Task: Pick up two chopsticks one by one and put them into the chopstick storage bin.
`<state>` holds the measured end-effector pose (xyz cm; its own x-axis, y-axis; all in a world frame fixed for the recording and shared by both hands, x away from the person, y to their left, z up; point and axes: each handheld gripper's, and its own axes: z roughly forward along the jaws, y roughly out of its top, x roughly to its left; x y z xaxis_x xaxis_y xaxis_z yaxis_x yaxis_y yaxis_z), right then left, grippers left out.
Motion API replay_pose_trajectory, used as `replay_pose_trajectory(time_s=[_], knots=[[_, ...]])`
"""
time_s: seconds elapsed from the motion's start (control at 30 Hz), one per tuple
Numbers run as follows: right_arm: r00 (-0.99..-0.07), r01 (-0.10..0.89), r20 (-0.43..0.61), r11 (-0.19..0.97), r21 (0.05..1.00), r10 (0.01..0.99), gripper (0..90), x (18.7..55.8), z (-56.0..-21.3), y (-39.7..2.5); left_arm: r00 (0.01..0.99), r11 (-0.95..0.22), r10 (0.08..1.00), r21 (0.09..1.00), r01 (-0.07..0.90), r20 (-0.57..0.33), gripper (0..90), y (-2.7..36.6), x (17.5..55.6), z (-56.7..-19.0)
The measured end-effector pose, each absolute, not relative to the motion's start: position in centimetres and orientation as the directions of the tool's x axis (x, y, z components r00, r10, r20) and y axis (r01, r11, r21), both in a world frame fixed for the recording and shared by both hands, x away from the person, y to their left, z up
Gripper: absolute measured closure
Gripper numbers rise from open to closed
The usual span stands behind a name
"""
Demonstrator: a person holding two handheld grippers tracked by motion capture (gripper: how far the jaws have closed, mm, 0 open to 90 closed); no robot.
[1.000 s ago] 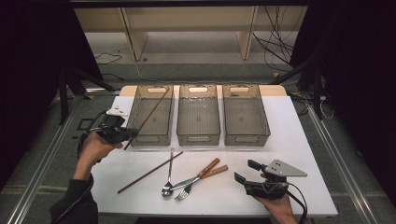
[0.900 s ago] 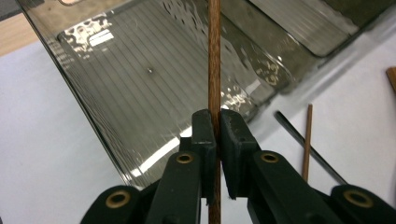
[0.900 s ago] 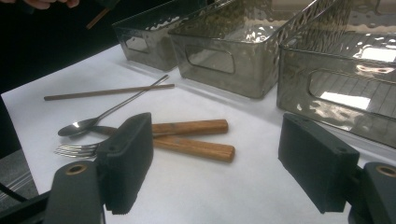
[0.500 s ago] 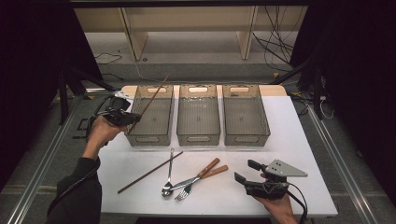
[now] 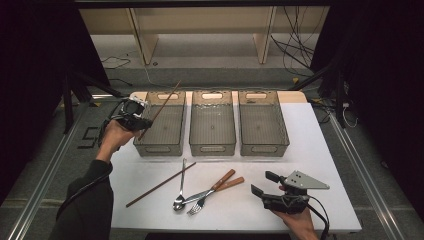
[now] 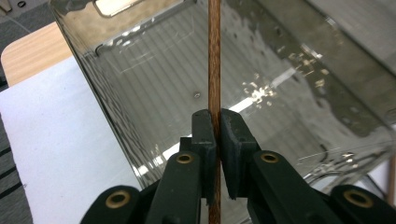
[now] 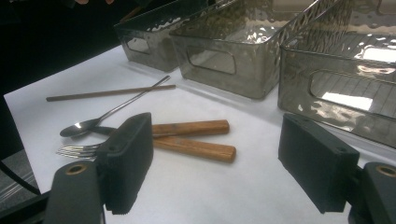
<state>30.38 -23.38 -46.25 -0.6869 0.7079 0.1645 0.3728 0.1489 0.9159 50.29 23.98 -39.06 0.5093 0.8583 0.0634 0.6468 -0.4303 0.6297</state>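
My left gripper (image 5: 141, 121) is shut on a brown chopstick (image 5: 161, 109) and holds it slanted over the left clear bin (image 5: 161, 145). In the left gripper view the chopstick (image 6: 214, 70) runs straight up between the closed pads (image 6: 204, 133), above the bin's ribbed floor (image 6: 154, 79). A second chopstick (image 5: 160, 185) lies on the white table in front of the bins. Beside it lie a spoon (image 5: 180, 197) and two wooden-handled pieces (image 5: 225, 182), one a fork (image 7: 74, 150). My right gripper (image 5: 262, 184) rests open near the front right edge, nothing between its jaws.
Three clear bins stand in a row at the back: left, middle (image 5: 212, 147) and right (image 5: 263, 147). The white table (image 5: 320, 150) has bare room at the right. Wooden shelving and cables lie beyond the far edge.
My left gripper has carried the chopstick up and back, from the front left corner of the left bin to above its left rim. The right gripper has stayed still.
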Motion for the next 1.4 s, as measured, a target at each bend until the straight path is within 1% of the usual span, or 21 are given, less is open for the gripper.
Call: replay_pose_trajectory(time_s=[0.27,0.93,1.03,1.07,1.17,1.27,1.33,1.4], knots=[[-0.687,0.372,0.165,0.147,0.917,0.708,27.1,30.4,-46.2,-23.4,0.497,-0.432,0.865,0.609,0.665,0.071,84.4,24.0,50.6,-39.9],[-0.687,0.372,0.167,0.146,0.917,0.707,27.1,30.4,-46.2,-23.4,0.473,-0.401,0.881,0.572,0.715,0.026,84.2,24.2,50.8,-41.9],[-0.686,0.374,0.169,0.144,0.916,0.708,27.1,30.4,-46.2,-23.4,0.457,-0.382,0.889,0.576,0.723,0.016,82.8,24.1,50.8,-42.0],[-0.686,0.374,0.169,0.145,0.916,0.707,27.1,30.4,-46.2,-23.4,0.448,-0.370,0.894,0.576,0.729,0.008,78.7,24.1,50.9,-42.0],[-0.687,0.373,0.167,0.146,0.916,0.707,27.1,30.4,-46.2,-23.4,0.426,-0.340,0.905,0.588,0.734,-0.010,56.7,24.1,50.6,-41.6],[-0.685,0.375,0.170,0.144,0.916,0.708,27.1,30.4,-46.2,-23.4,0.406,-0.311,0.914,0.606,0.732,-0.022,45.0,24.2,50.1,-41.0],[-0.685,0.374,0.168,0.144,0.916,0.709,27.1,30.4,-46.2,-23.4,0.407,-0.295,0.913,0.618,0.728,-0.043,40.1,24.2,49.6,-40.5],[-0.685,0.374,0.167,0.144,0.916,0.709,27.1,30.4,-46.2,-23.4,0.419,-0.302,0.907,0.629,0.717,-0.043,35.8,24.0,48.9,-40.1]])
